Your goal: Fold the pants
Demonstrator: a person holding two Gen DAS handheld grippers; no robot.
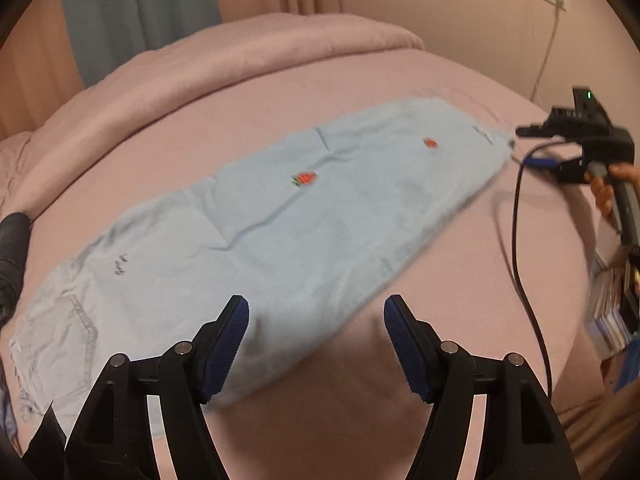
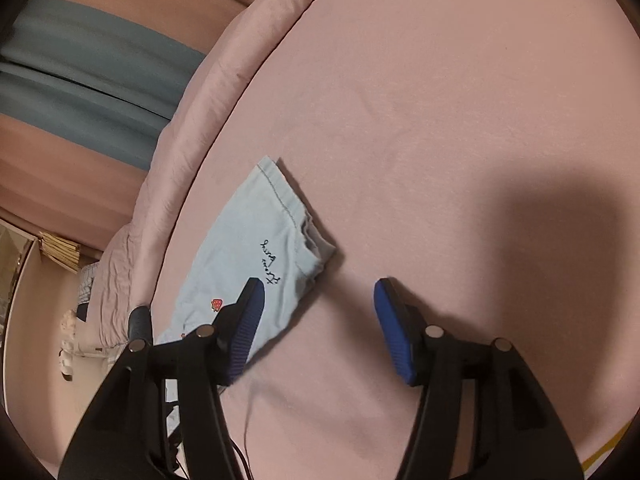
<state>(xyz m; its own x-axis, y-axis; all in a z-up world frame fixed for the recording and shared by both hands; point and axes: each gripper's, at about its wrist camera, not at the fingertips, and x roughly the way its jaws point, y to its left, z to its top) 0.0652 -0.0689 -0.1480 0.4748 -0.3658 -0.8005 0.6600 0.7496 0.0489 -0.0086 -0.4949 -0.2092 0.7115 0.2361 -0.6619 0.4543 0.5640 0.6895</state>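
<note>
Blue ribbed pads stood apart on my left gripper (image 1: pixel 316 340), jaws wide and empty, hovering over the near edge of the pale-blue pants (image 1: pixel 256 232) that stretched flat across the pink bedsheet (image 1: pixel 460 260). My right gripper (image 2: pixel 318 328) gaped open too, nothing between its pads, the pants' hem end just beyond and under its left finger (image 2: pixel 244 328).

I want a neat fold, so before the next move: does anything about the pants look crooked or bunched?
Mostly fine: the light blue pants lie flat lengthwise on the pink bed. At the hem end the layers do not line up; an under layer sticks out past the stitched edge and looks slightly bunched.
</note>
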